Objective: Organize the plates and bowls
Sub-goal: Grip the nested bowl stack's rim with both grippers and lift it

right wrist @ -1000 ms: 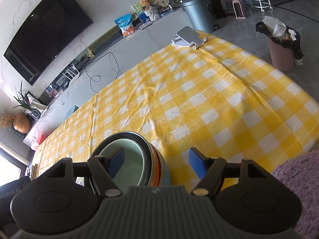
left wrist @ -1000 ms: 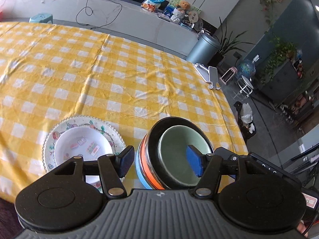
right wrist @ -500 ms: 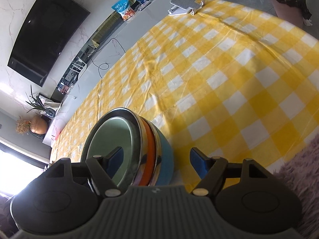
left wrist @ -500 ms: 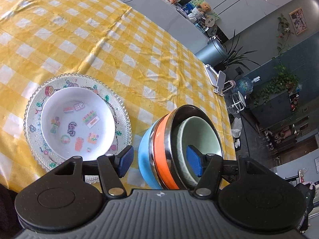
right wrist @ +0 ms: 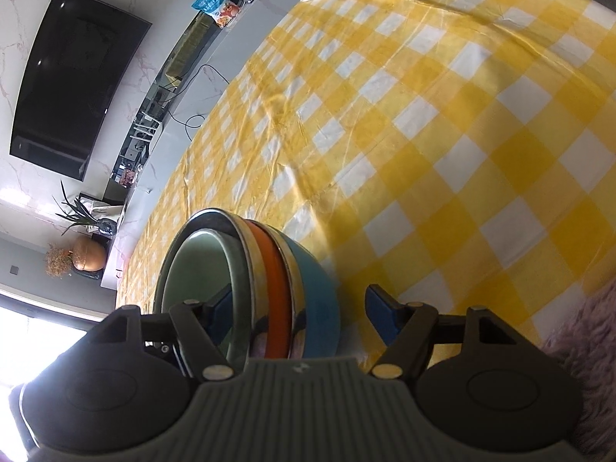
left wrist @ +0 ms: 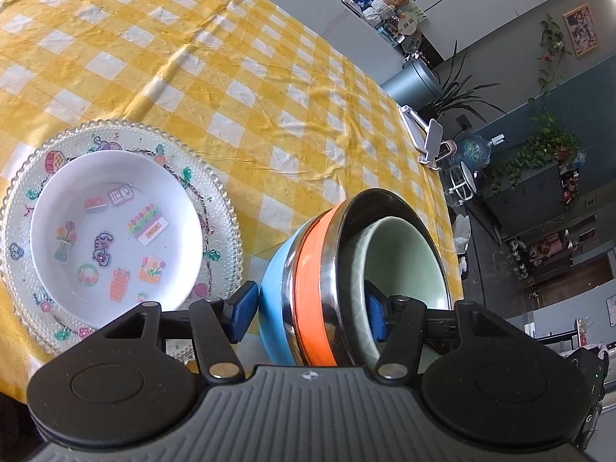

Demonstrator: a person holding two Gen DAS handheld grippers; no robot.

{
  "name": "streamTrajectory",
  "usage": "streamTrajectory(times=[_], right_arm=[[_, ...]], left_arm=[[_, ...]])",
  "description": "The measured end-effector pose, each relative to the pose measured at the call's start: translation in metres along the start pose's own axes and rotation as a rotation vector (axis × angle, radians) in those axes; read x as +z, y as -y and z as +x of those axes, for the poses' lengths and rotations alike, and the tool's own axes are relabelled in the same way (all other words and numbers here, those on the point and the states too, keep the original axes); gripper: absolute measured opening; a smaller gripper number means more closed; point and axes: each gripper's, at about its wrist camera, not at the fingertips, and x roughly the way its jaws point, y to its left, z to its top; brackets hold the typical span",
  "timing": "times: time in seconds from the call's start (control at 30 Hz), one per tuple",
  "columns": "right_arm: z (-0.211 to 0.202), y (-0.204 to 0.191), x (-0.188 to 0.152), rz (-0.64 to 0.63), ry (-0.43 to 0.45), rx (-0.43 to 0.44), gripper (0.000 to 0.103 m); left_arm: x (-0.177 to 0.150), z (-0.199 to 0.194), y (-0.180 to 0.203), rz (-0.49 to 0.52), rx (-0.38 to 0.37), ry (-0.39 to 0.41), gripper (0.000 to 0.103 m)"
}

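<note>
While hidden rightward, patterned plate leftward

A stack of nested bowls stands on the table, right of a plate holding a bowl.

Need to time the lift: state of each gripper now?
Left gripper: just closing astride bowl stack; grip unclear.
Right gripper: just closing astride it; open.

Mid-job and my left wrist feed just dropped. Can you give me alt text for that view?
The left gripper straddles the rim of a nested bowl stack (blue, orange, steel, pale green inside), one pad outside and one inside; its jaws have just been closing. Left of it, a white sticker-patterned bowl sits on a beaded glass plate on the yellow checked tablecloth.
</note>
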Motion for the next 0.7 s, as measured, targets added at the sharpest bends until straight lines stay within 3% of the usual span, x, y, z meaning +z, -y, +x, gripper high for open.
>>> streamTrajectory(times=[0.17,0.43,0.7], right_arm=[[0.003,-0.002,0.000,-0.003,-0.008,0.004,0.058],[0.009,-0.012,-0.005,-0.052,-0.007,-0.035,0.051],[0.008,-0.016,-0.008,-0.089,0.005,-0.055,0.050]], left_arm=[[0.002,0.001,0.005,0.030,0.023,-0.007,0.062],[0.001,0.001,0.016,0.091,0.102,-0.028,0.051],[0.001,0.005,0.023,0.137,0.140,-0.033,0.051]])
